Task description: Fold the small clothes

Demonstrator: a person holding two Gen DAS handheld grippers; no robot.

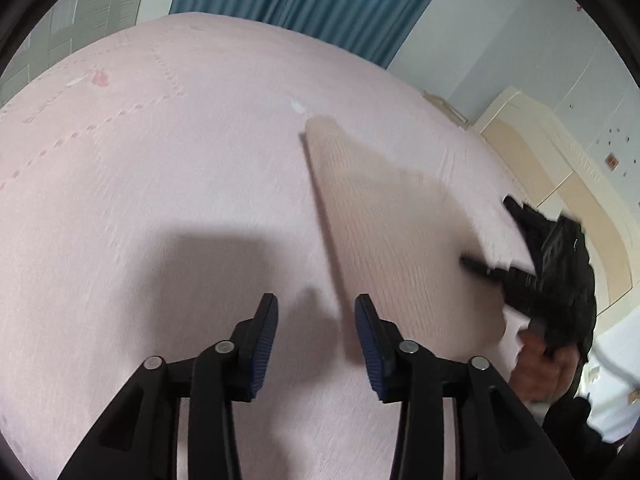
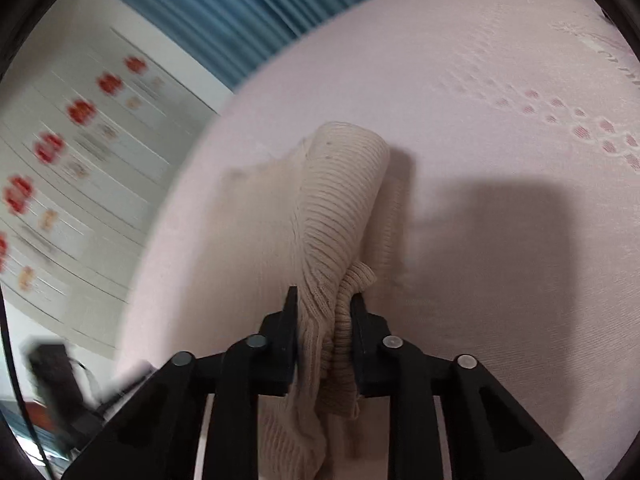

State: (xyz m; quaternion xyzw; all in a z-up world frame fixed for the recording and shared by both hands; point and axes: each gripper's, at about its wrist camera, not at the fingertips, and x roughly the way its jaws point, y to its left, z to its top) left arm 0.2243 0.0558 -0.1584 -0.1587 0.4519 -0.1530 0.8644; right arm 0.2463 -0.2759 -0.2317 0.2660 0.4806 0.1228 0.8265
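Note:
A beige ribbed knit garment (image 1: 384,216) lies on the pink bedsheet (image 1: 160,168), stretching from mid-bed toward the right. My left gripper (image 1: 316,308) is open and empty, its blue pads just above the sheet beside the garment's left edge. My right gripper (image 2: 324,304) is shut on a bunched fold of the beige garment (image 2: 340,200) and holds it lifted off the sheet (image 2: 500,160); the cloth drapes forward and curls over. In the left wrist view the right gripper (image 1: 496,272) shows as a black shape at the garment's right edge, with the hand that holds it.
The pink sheet has a dotted pattern (image 2: 580,124). Blue curtains (image 1: 304,0) hang behind the bed. A cream headboard (image 1: 560,184) stands at the right. A white wall with red flower decals (image 2: 80,112) lies to the left of the bed.

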